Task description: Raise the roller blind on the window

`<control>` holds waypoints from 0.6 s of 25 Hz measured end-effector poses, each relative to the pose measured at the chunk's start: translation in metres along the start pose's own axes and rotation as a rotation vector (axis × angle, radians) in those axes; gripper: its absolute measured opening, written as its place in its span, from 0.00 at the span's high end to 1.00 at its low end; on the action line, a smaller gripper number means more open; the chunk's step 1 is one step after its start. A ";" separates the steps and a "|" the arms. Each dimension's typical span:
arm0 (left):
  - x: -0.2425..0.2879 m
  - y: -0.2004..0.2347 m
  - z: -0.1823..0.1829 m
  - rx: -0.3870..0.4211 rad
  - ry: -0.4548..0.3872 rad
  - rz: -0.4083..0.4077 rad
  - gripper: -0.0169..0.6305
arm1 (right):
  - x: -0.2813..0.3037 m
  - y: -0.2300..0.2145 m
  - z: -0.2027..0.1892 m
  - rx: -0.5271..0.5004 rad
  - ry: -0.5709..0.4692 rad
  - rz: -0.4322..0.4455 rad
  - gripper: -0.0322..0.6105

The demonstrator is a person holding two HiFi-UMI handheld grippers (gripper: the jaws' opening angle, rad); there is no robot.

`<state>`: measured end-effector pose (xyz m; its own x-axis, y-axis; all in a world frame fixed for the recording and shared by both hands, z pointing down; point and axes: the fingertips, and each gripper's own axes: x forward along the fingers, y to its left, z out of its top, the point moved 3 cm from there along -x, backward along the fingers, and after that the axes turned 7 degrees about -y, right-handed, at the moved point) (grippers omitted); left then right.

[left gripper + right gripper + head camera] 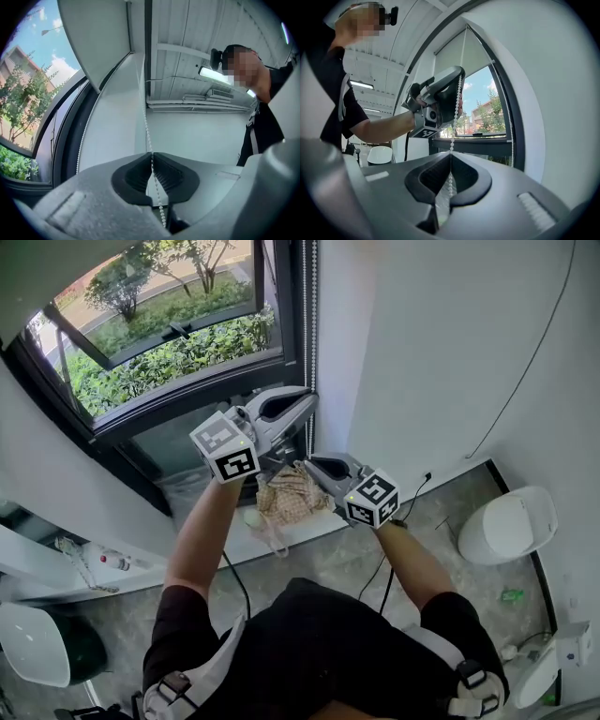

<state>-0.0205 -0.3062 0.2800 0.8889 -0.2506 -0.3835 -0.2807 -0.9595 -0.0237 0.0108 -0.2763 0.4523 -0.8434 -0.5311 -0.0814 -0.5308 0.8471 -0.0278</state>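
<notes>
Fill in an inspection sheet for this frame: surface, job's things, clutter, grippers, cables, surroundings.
Surface: white sill under the window.
Job's things: roller blind covers only the window's top; bead chain runs straight between both grippers.
Clutter: beige checked cloth on the sill.
Grippers: left gripper shut on the bead chain, higher; right gripper shut on it, lower.
Cables: black cable below the left forearm; thin wire on the wall.
Surroundings: shrubs outside.

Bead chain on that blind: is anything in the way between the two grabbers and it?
Nothing visible is. The left gripper is shut on the bead chain, and the right gripper is shut on the same strand lower down, with bare chain running between them.
</notes>
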 end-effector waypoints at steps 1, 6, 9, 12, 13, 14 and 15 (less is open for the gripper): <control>0.001 0.001 -0.002 -0.010 -0.008 0.008 0.95 | -0.001 -0.001 0.000 0.003 0.000 0.001 0.94; -0.001 0.003 -0.024 -0.031 -0.016 0.043 0.95 | -0.007 -0.001 -0.018 0.034 0.030 0.000 0.94; -0.017 0.004 -0.055 -0.027 0.033 0.079 0.95 | -0.010 -0.003 -0.053 0.085 0.097 -0.007 0.94; -0.038 -0.003 -0.101 -0.024 0.115 0.116 0.95 | -0.021 -0.008 -0.104 0.167 0.209 -0.017 0.94; -0.046 -0.006 -0.116 -0.022 0.143 0.129 0.95 | -0.024 -0.006 -0.119 0.179 0.258 -0.008 0.94; -0.053 -0.008 -0.129 -0.027 0.162 0.142 0.95 | -0.027 -0.001 -0.132 0.180 0.306 0.008 0.94; -0.059 -0.009 -0.138 -0.040 0.170 0.156 0.95 | -0.030 0.004 -0.141 0.174 0.343 0.026 0.94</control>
<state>-0.0201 -0.3008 0.4305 0.8850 -0.4109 -0.2188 -0.4079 -0.9110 0.0612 0.0219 -0.2602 0.5950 -0.8511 -0.4600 0.2531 -0.5114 0.8354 -0.2015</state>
